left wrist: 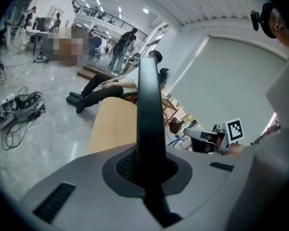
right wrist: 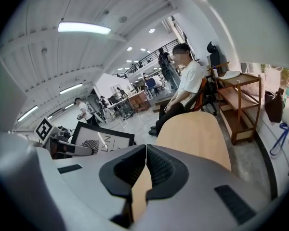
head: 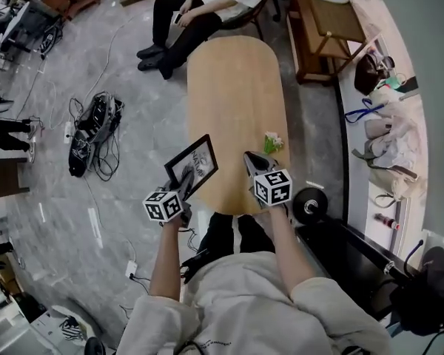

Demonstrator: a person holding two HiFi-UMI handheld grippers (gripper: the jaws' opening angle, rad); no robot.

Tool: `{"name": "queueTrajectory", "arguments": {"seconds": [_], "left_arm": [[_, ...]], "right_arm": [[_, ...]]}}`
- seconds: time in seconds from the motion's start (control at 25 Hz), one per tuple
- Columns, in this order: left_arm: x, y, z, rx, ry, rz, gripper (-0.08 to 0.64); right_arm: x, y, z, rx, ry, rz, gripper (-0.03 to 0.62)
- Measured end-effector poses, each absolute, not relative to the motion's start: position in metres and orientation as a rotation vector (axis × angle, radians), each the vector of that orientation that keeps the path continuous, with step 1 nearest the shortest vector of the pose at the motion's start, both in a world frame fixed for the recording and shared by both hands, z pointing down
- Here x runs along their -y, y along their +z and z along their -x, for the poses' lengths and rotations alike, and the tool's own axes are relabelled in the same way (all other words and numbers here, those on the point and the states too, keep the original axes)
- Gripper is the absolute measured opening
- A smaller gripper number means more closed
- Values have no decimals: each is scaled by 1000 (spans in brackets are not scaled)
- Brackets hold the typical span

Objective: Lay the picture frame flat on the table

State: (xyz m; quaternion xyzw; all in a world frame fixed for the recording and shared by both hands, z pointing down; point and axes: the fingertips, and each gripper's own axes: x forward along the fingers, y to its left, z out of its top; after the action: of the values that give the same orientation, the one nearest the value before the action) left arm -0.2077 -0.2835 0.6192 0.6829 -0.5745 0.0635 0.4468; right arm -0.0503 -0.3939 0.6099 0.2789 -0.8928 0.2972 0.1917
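Observation:
The picture frame (head: pixel 194 165) is black-rimmed with a white print and hangs tilted over the near left corner of the oval wooden table (head: pixel 233 87). My left gripper (head: pixel 179 176) is shut on its lower edge. In the left gripper view the frame's black rim (left wrist: pixel 149 105) rises straight up from between the jaws (left wrist: pixel 149 174). My right gripper (head: pixel 253 158) is over the table's near end, to the right of the frame and apart from it. Its jaws (right wrist: pixel 146 147) are shut with nothing between them. The right gripper view shows the frame (right wrist: pixel 103 139) at left.
A small green and white object (head: pixel 273 142) lies on the table just beyond my right gripper. A person sits at the table's far end (head: pixel 200 13). Cables and a black bag (head: pixel 92 128) lie on the floor at left. A wooden shelf unit (head: pixel 322 28) stands at right.

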Motion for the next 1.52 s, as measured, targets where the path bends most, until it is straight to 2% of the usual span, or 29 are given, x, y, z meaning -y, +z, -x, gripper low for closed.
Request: {"name": "queueTrajectory", "arguments": {"seconds": [0.64, 0.96, 1.2, 1.52], "left_arm": [[380, 802, 222, 1001, 210, -1664, 26], [384, 867, 210, 921, 196, -1597, 26], [385, 925, 205, 926, 149, -1536, 26], [380, 975, 223, 934, 22, -1462, 28]], "right_arm": [[444, 759, 102, 2267, 886, -880, 34], [437, 819, 115, 2222, 933, -870, 34], [430, 901, 120, 2196, 1002, -848, 34], [411, 982, 144, 2196, 1021, -782, 34]]}}
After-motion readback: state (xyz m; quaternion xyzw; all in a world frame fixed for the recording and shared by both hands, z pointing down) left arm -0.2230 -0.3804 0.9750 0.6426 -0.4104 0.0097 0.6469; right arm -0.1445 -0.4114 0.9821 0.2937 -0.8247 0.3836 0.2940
